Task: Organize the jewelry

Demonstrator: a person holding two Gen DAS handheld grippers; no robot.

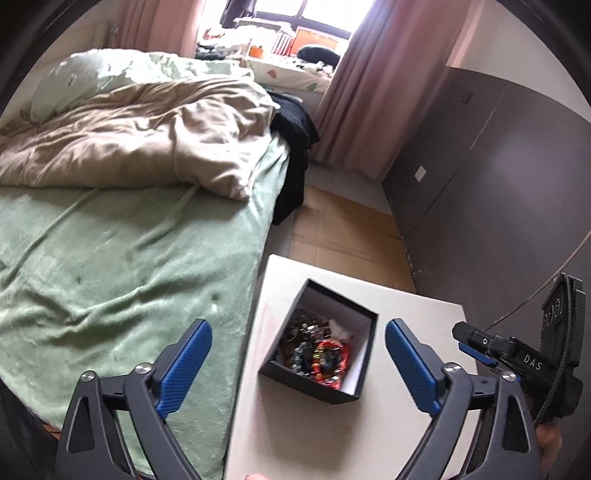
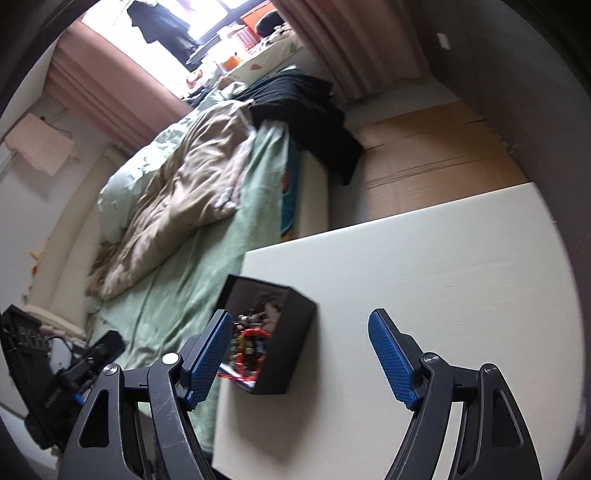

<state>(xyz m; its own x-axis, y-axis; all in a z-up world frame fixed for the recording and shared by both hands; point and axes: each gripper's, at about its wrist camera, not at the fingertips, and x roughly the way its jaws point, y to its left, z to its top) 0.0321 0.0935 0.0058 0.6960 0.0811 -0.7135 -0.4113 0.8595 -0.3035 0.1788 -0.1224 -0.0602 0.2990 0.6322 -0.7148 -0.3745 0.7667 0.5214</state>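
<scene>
Blue-padded fingers (image 1: 188,365) of the left gripper (image 1: 298,363) are standing wide apart at the near edge of the left wrist view, holding nothing. Between them, a little farther off, a black box (image 1: 320,341) with a pale lining is sitting open on the white table (image 1: 402,314). Jewelry (image 1: 317,350) is lying heaped inside it: red beads toward the near side, darker and silvery pieces behind; single items are too tangled to tell apart. Box is sitting toward the table's left edge, next to the bed.

Right gripper (image 2: 299,354) is likewise hanging open, its fingers (image 2: 391,358) well apart and gripping nothing. In the right wrist view the box (image 2: 291,332) is showing just beside the left finger, partly behind it, with the red beads (image 2: 253,341) visible over the rim. Whether that finger is touching the box cannot be told. The right finger is hovering over bare table (image 2: 424,258).

Each gripper is showing in the other's view: the right one (image 1: 524,362) at the right edge of the left wrist view, marked DAS, the left one (image 2: 77,373) low at the left of the right wrist view.

Bed (image 1: 122,258) with a green sheet is lying to the left of the table, a beige duvet (image 1: 147,136) crumpled on its far half, dark clothing (image 1: 293,140) draped over its far right corner. Pink curtains (image 1: 373,85) are hanging beside a bright window (image 1: 295,18) at the far end. Flattened cardboard (image 1: 343,232) is covering the floor beyond the table, with a grey wardrobe (image 1: 480,177) along the right.
</scene>
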